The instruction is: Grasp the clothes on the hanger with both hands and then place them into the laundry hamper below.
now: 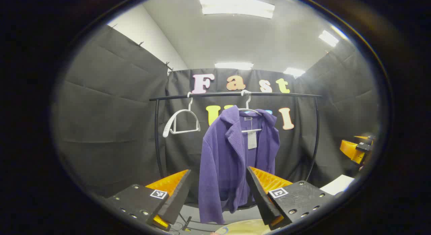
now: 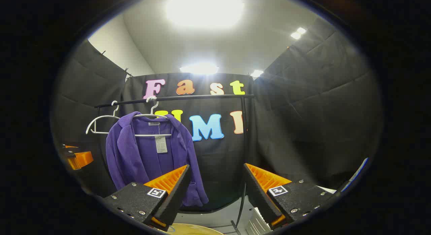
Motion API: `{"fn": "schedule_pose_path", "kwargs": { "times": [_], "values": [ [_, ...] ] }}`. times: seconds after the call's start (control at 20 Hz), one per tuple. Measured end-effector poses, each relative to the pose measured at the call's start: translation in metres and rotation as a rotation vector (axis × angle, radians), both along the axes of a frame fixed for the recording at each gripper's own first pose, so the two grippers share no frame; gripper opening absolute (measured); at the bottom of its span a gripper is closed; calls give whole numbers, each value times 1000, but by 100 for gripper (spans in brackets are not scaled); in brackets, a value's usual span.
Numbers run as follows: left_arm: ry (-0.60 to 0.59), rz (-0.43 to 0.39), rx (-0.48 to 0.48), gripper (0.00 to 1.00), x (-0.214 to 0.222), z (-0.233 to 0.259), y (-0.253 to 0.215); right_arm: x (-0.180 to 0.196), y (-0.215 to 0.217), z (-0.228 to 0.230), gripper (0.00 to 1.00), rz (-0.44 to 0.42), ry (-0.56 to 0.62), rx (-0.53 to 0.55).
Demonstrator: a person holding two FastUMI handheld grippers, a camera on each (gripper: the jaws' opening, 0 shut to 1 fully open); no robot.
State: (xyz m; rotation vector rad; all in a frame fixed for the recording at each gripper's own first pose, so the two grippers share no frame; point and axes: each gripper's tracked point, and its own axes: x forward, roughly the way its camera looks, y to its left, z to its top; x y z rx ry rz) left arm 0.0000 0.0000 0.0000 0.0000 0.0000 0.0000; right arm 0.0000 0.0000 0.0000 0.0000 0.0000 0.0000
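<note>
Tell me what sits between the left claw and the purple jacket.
Nothing. In the left gripper view the open left claw faces the purple jacket on its hanger across bare air.

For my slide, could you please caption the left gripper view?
Open left gripper faces the purple jacket hanging on a white hanger, beside an empty hanger on the rail.
</note>
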Motion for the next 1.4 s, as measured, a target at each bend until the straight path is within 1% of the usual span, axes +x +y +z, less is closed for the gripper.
{"fn": "schedule_pose_path", "kwargs": {
  "times": [0.1, 0.15, 0.2, 0.4, 0.65, 0.75, 0.8, 0.9, 1.1, 1.2, 1.25, 1.3, 1.4],
  "values": [
    [2, 3, 1, 99, 2, -1, 0, 1, 1, -1, 94, 4, 4, -5],
    [1, 3, 2, 93, 3, -1, 0, 1, 1, -2, 94, 7, 3, -3],
    [-3, 5, 2, 99, 4, 1, 0, 2, 1, -2, 94, 7, 4, -2],
    [-24, 5, 11, 99, 6, 9, 2, 3, 3, 3, 94, 15, -3, 15],
    [-49, 15, 52, 99, 3, 16, 4, 3, 3, 8, 94, 18, -21, -4],
    [-52, 16, 50, 99, 2, 16, 7, 3, 5, 7, 95, 22, -15, 1],
    [-51, 15, 44, 93, 3, 15, 7, 4, 6, 7, 95, 21, -14, 0],
    [-45, 11, 32, 93, 4, 14, 11, 6, 10, 8, 95, 20, -8, 0],
    [-54, 13, 32, 93, 9, 29, 26, 16, 24, 26, 94, 29, -34, -14],
    [-59, 4, 35, 93, 15, 39, 29, 27, 34, 40, 94, 40, -54, -27],
    [-60, -5, 41, 96, 19, 46, 28, 33, 38, 46, 91, 46, -57, -32],
    [-78, -17, 45, 93, 23, 57, 27, 40, 44, 55, 94, 57, -69, -35],
    [-128, -29, 36, 93, 32, 82, 24, 55, 57, 76, 94, 76, -106, -27]
  ]
}}
